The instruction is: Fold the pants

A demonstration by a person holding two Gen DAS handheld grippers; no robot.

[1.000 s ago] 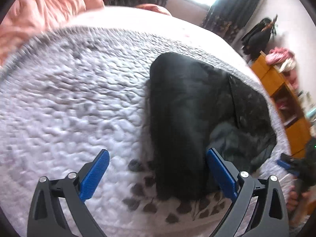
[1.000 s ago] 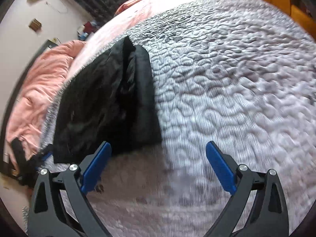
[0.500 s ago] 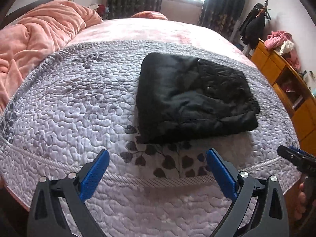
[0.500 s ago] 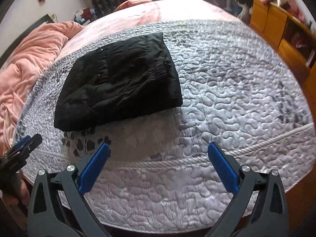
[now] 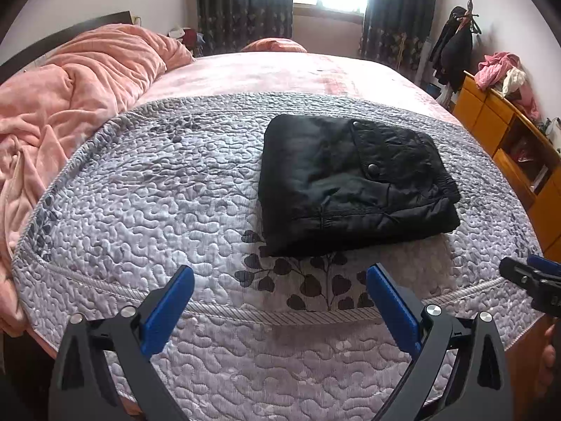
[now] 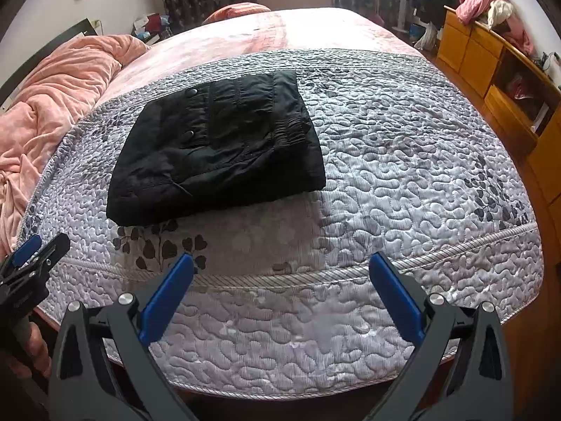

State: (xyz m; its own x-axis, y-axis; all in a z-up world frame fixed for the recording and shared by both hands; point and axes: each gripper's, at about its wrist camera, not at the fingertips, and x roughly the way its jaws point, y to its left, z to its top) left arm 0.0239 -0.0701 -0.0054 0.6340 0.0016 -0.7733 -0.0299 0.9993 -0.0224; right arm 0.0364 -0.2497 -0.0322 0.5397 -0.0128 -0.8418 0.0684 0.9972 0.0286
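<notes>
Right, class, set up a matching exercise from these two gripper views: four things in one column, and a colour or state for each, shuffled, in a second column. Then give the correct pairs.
Things:
1. pants
2. blanket
3. cabinet
4. left hand-held gripper

Colour or state:
A. orange-yellow wood
B. open, holding nothing
C. black, folded into a compact bundle
D. pink, rumpled

Pairs: 1-C, 2-D, 3-A, 4-B

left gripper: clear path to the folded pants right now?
Probably yes. The left gripper is open and empty, short of the black pants, with only bare quilt between them.
</notes>
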